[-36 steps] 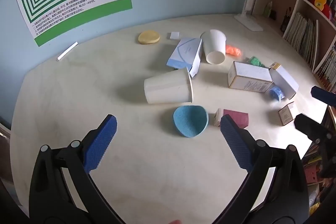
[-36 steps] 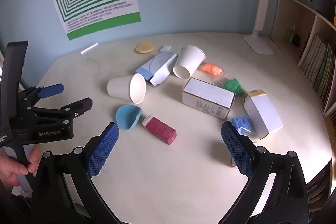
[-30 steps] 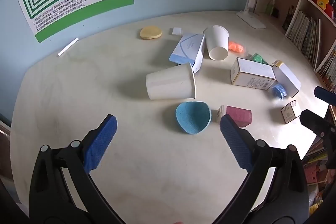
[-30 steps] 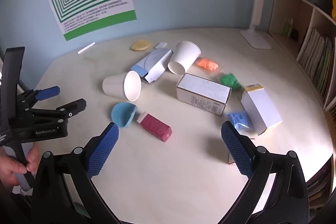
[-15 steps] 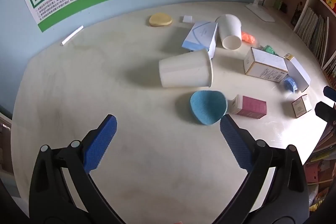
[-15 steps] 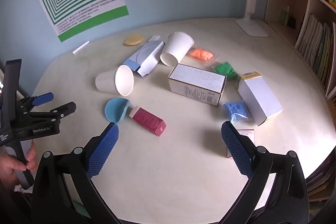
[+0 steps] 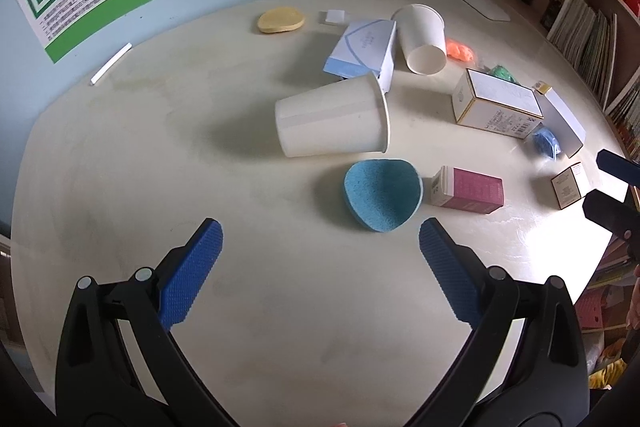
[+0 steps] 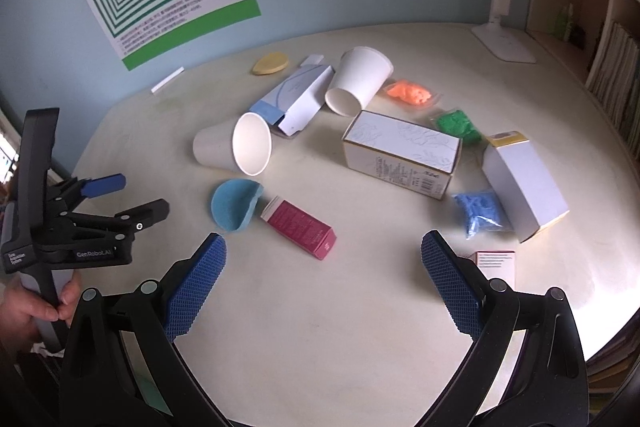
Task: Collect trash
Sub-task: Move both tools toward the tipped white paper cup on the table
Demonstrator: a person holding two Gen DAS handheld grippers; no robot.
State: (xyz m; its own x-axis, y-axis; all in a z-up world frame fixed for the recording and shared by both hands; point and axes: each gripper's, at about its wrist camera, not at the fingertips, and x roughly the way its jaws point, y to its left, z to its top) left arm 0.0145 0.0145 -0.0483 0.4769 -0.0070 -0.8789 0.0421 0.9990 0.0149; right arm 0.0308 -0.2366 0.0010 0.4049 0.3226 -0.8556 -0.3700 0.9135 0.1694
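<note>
Trash lies scattered on a round cream table (image 7: pixel 120 155). A tipped white paper cup (image 7: pixel 332 121) lies in the middle, with a blue curved sponge (image 7: pixel 382 199) and a magenta box (image 7: pixel 468 190) just in front of it. My left gripper (image 7: pixel 320 233) is open and empty, above the table short of the sponge. My right gripper (image 8: pixel 323 247) is open and empty, just short of the magenta box (image 8: pixel 300 223). The left gripper also shows in the right wrist view (image 8: pixel 132 197).
Farther back lie a second paper cup (image 8: pixel 358 81), a blue-and-white carton (image 8: pixel 294 95), two white boxes (image 8: pixel 400 153) (image 8: pixel 524 183), orange (image 8: pixel 408 93), green (image 8: pixel 456 125) and blue (image 8: pixel 480 213) bags, a yellow sponge (image 8: pixel 270 63). A lamp base (image 8: pixel 504 43) and bookshelves stand at right.
Both grippers have moved forward and lower over the table, so the cup, sponge and boxes appear larger and nearer. Both stay open. Nothing on the table has moved.
</note>
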